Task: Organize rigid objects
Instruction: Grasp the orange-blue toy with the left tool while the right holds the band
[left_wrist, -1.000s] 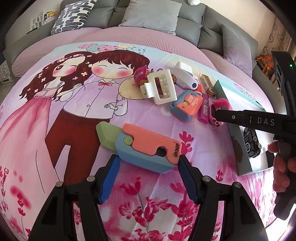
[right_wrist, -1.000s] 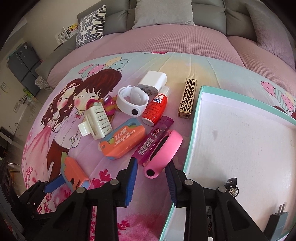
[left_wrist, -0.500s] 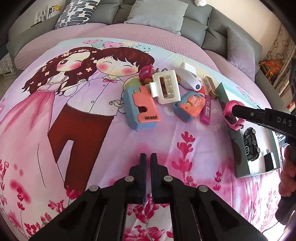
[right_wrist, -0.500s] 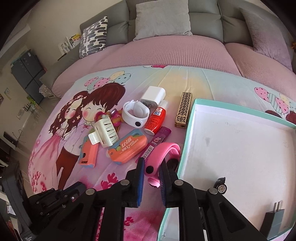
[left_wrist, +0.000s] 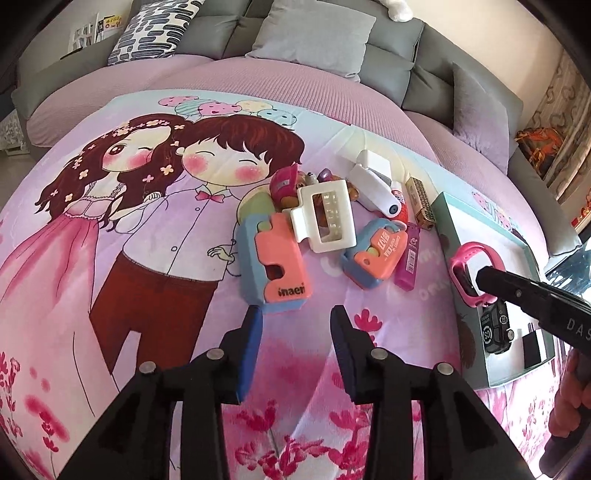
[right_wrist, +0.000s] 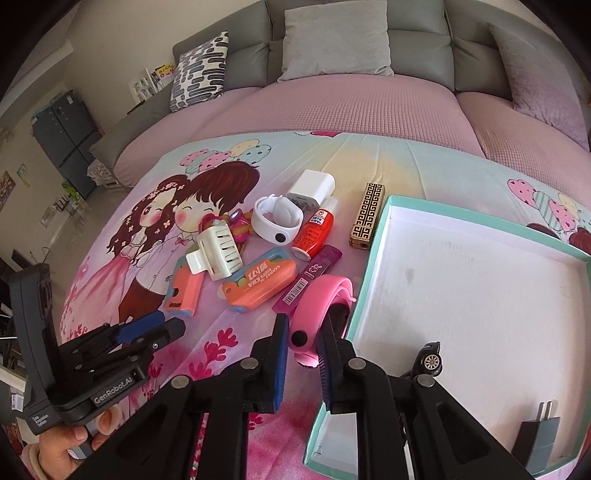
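Note:
My right gripper (right_wrist: 302, 345) is shut on a pink wristband (right_wrist: 319, 308) and holds it lifted at the left rim of the teal-edged box (right_wrist: 373, 262); the band also shows in the left wrist view (left_wrist: 467, 271). My left gripper (left_wrist: 295, 325) is open and empty, just short of the orange-and-blue toy knife (left_wrist: 275, 264) on the bed. The same knife shows in the right wrist view (right_wrist: 183, 286). A pile of small items lies beyond it.
The pile holds a white hair claw (left_wrist: 325, 218), an orange eraser case (left_wrist: 373, 253), a purple lead case (left_wrist: 406, 260), a white wristband (right_wrist: 275, 219), a red bottle (right_wrist: 314, 232), a white charger (right_wrist: 310, 186) and a gold lighter (right_wrist: 366, 216). The box holds a black toy car (left_wrist: 496, 326) and a black plug (right_wrist: 535, 430).
My left gripper let the toy knife go by the pile, shut, then opened again near it. My right gripper closed on the pink wristband and lifted it toward the box.

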